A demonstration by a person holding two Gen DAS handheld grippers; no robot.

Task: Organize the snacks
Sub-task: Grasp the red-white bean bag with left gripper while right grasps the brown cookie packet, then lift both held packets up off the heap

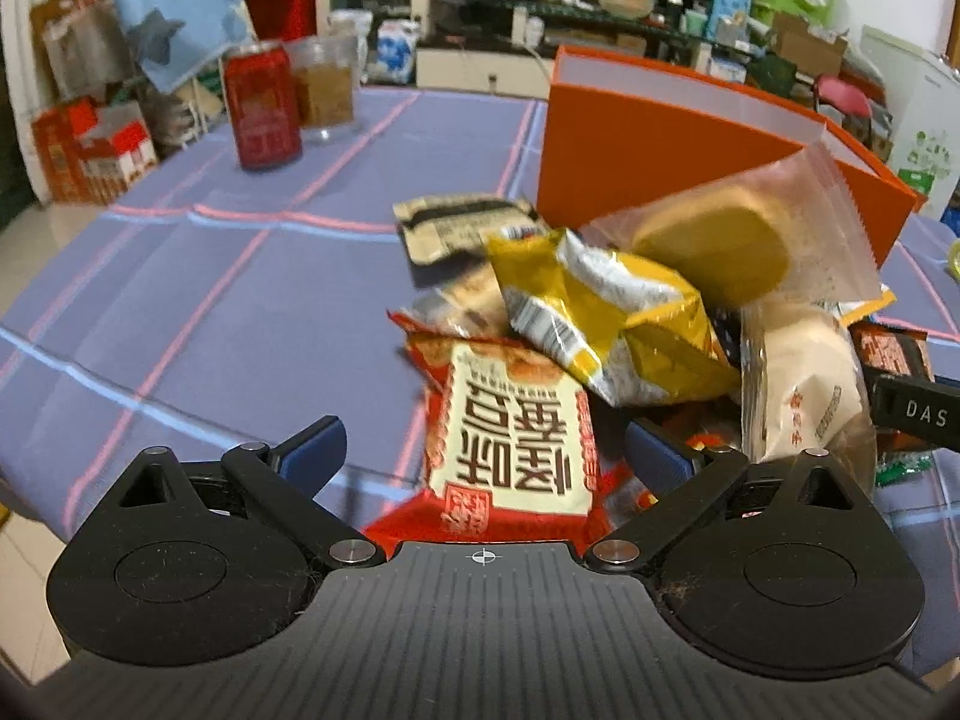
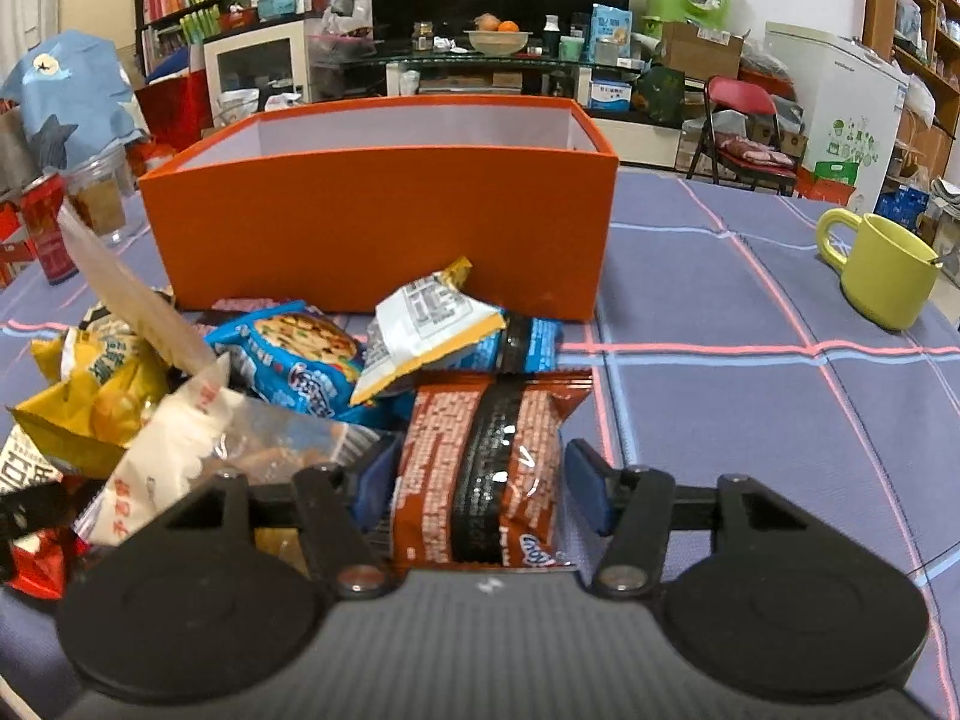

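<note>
R gripper (image 2: 480, 480) has its jaws spread either side of a brown snack pack (image 2: 486, 456), blue pads near both edges but w/ a gap showing on the right pad, so straddling, not yet pinching. L gripper (image 1: 486, 450) is also spread wide, a red/cream pack (image 1: 510, 432) lying between the fingers, neither pad touching it. Both packs sit at the near edge of the snack pile on the purple checked tablecloth (image 2: 750, 420), orange box (image 2: 384, 222) just behind the pile, open top, looks empty as far as its inside shows. Risks, my read: brown pack is glossy and puffy, so a squeeze could slide it out or crush contents; left pad is tight against a clear-wrapped pastry (image 2: 198, 438), closing may catch that wrapper too. L side: yellow bag (image 1: 600, 324) overlaps the red/cream pack's far end, so a lift may drag it and topple the heap; the clear bag w/ a round cake (image 1: 720, 246) perched on top looks unstable. R view alone shows the box interior, a blue cookie pack (image 2: 294, 366) and a green mug (image 2: 882, 270) off right, well apart. L view alone shows a red can (image 1: 261, 105) and glass jar (image 1: 327, 90) far left.
</note>
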